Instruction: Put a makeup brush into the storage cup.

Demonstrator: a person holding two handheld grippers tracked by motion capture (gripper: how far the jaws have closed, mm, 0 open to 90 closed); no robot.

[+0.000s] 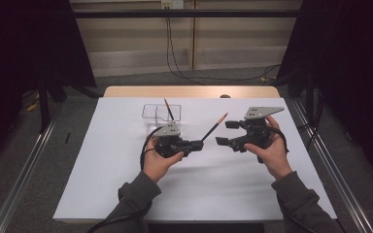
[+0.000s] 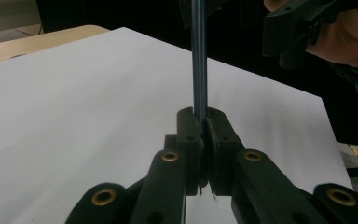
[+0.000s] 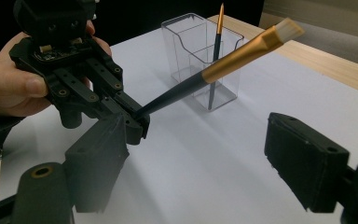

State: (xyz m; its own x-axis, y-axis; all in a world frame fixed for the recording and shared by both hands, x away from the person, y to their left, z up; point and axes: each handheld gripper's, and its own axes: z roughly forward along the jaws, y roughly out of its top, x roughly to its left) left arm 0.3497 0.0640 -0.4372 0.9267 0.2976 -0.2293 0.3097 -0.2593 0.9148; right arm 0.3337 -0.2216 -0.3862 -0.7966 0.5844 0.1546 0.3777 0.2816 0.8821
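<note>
Left gripper [image 1: 200,142]: jaws clamped on the dark handle end of a flat paintbrush [image 3: 223,63]; its bristle tip is cut off in the left gripper view. Brush slants up toward the right gripper [image 1: 223,132], whose jaws gape wide, holding nothing. Clear holder [image 3: 200,56] behind, one thin brush [image 3: 216,46] inside. White table [image 1: 213,184]: bare surface toward the near edge.

Jaws clamped on dark brush handle [image 2: 199,60], white table [image 2: 74,107]

The left tool [image 1: 197,144] is clamping its jaws tight, while the right tool [image 1: 222,133] is gaping wide, both hovering above the worktop [image 1: 223,194].
</note>
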